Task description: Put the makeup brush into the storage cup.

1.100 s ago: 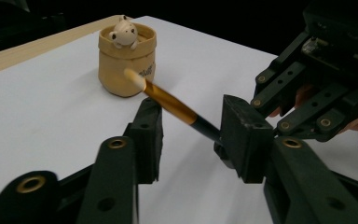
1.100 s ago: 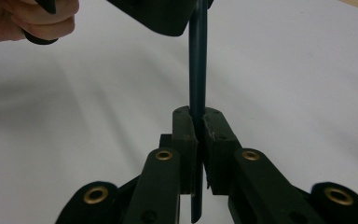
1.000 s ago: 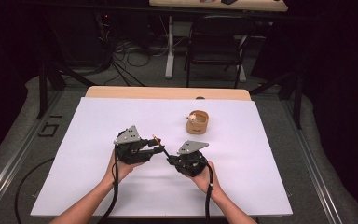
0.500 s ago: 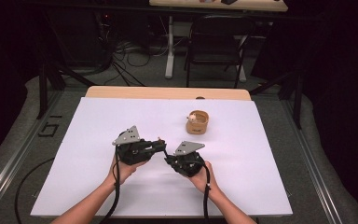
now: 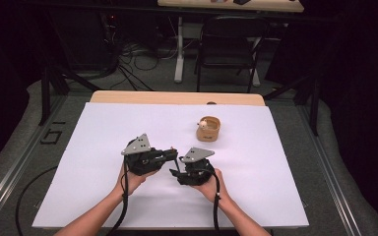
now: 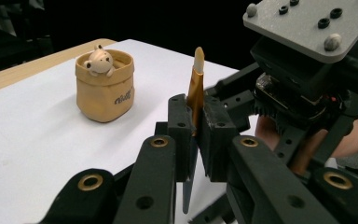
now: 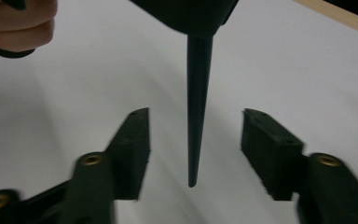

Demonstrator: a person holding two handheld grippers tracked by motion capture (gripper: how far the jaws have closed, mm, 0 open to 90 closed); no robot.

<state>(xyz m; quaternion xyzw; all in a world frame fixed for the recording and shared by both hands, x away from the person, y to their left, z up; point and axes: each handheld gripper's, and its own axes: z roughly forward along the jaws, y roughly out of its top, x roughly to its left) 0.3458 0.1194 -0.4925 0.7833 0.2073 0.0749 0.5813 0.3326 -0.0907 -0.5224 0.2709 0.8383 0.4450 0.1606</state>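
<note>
A small brush (image 6: 196, 88) with a white tip, gold ferrule and dark tapered handle stands upright between my two grippers above the white table. My left gripper (image 6: 195, 116) has just closed and is shut on the ferrule; in the high view the left gripper (image 5: 173, 153) points right. The right gripper (image 7: 195, 135) has just been opening. Its jaws stand apart on either side of the brush handle (image 7: 196, 93) without touching it. From above, the right gripper (image 5: 174, 169) sits just in front of the left one.
A tan pot (image 5: 208, 129) with a small bear figure stands behind the grippers; in the left gripper view the pot (image 6: 105, 86) is to the left. The white sheet (image 5: 103, 147) covers the table. A chair (image 5: 226, 44) stands beyond the far edge.
The left gripper's jaws have closed on the brush. The right gripper's jaws have opened off it. Both hands stay almost where they were.
</note>
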